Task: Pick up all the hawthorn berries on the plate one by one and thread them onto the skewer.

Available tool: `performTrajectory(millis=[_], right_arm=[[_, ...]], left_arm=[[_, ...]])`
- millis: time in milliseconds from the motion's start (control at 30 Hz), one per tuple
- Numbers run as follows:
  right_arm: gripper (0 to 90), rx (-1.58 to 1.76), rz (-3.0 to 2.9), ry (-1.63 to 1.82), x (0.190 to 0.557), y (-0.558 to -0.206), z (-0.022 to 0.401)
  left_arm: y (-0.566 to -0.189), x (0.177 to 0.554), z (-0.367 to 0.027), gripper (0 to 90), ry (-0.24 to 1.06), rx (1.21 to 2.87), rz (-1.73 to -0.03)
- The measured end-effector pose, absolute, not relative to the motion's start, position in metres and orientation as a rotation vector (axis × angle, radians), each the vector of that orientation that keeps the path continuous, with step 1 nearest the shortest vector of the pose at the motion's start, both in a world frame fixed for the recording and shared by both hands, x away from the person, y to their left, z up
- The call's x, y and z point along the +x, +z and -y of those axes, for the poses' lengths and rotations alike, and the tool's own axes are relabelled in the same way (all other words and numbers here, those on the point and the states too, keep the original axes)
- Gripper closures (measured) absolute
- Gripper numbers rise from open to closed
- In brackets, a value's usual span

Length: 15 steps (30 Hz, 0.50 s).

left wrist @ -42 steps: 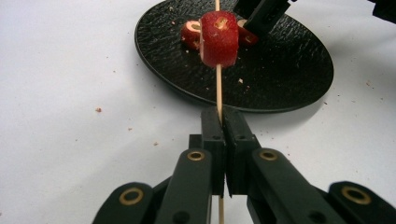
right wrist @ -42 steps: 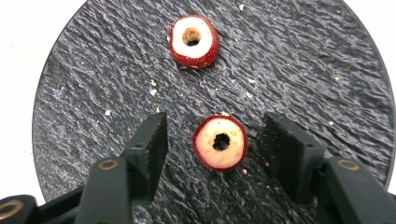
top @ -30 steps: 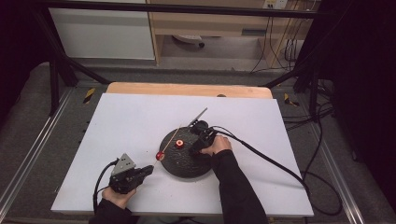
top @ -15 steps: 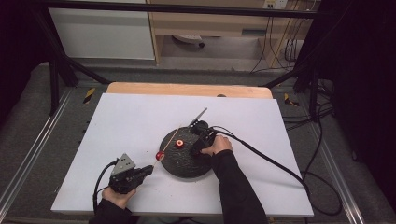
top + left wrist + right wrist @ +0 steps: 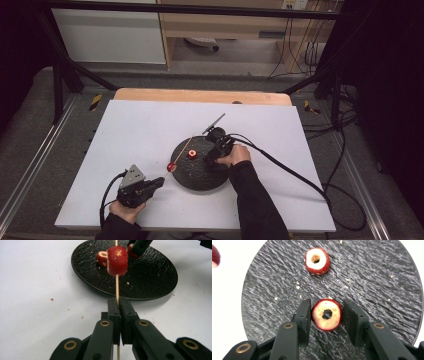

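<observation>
My left gripper rests near the table's front left, shut on a thin wooden skewer. The skewer slants up over the black plate. One red fruit slice is threaded on it, just above the plate's left rim. My right gripper points down onto the plate, with its pads pressed on both sides of a red-skinned slice with a centre hole. Another cored slice lies flat on the plate beyond it.
The plate sits on a white table top with a wooden strip at the far edge. Small crumbs dot the plate and the table. The right gripper's black cable trails off to the right.
</observation>
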State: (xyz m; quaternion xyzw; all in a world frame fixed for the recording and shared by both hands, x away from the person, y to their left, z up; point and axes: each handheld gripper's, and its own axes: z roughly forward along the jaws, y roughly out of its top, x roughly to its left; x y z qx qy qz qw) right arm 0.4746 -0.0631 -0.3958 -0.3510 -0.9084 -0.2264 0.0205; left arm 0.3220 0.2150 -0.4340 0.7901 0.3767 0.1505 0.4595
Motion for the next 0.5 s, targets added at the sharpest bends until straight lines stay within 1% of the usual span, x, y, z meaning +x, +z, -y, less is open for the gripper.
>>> performTrajectory(millis=[500], right_arm=[[60.3,-1.088,2.789,-0.875,0.462,-0.378,0.072]], left_arm=[[-0.434,0.320,-0.213,87.9,0.386,1.958,-0.917]])
